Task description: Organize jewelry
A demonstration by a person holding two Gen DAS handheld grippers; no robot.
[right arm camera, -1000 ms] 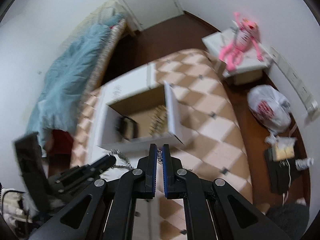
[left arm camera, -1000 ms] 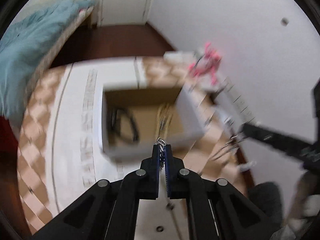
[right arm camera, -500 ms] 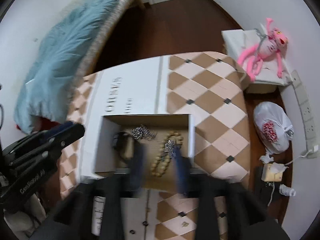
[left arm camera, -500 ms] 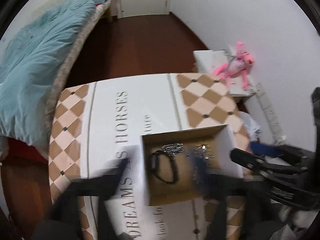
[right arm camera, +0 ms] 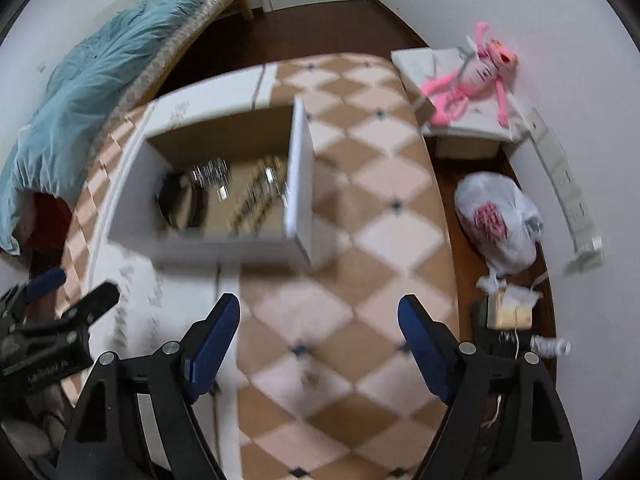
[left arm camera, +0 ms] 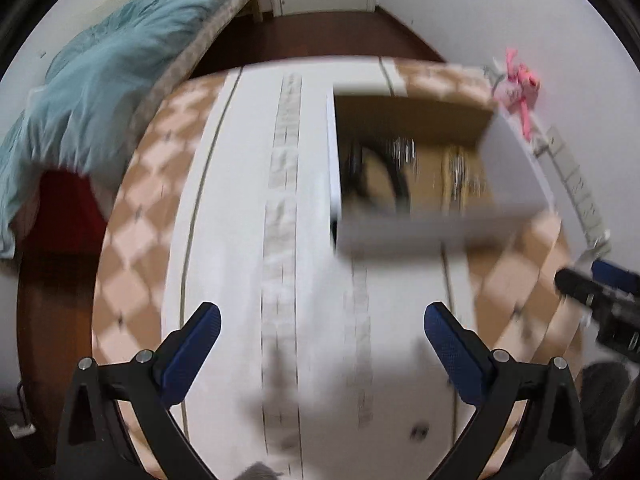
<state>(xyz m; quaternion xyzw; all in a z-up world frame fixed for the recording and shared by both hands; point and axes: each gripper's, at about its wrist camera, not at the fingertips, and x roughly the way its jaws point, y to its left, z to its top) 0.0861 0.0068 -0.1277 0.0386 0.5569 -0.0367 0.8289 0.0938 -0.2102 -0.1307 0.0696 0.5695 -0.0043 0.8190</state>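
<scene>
An open white cardboard box (left arm camera: 440,232) (right arm camera: 300,184) stands on the table. Inside lie a black bracelet (left arm camera: 376,176) (right arm camera: 176,204), a silver chain (left arm camera: 404,152) (right arm camera: 212,174) and a bead string (left arm camera: 460,176) (right arm camera: 260,192), all blurred. My left gripper (left arm camera: 322,332) is open and empty, above the table in front of the box. My right gripper (right arm camera: 319,322) is open and empty, in front of the box's right corner. Each gripper shows at the edge of the other's view.
The table (right arm camera: 360,240) carries a checked cloth with a white printed band (left arm camera: 280,240). A bed with a teal blanket (right arm camera: 100,64) stands at the left. A pink plush toy (right arm camera: 472,84) on a white box, a plastic bag (right arm camera: 496,216) and clutter lie on the floor to the right.
Both grippers were shut on the chain one second ago. They have opened, the chain lies in the box, and both have drawn back from the box.
</scene>
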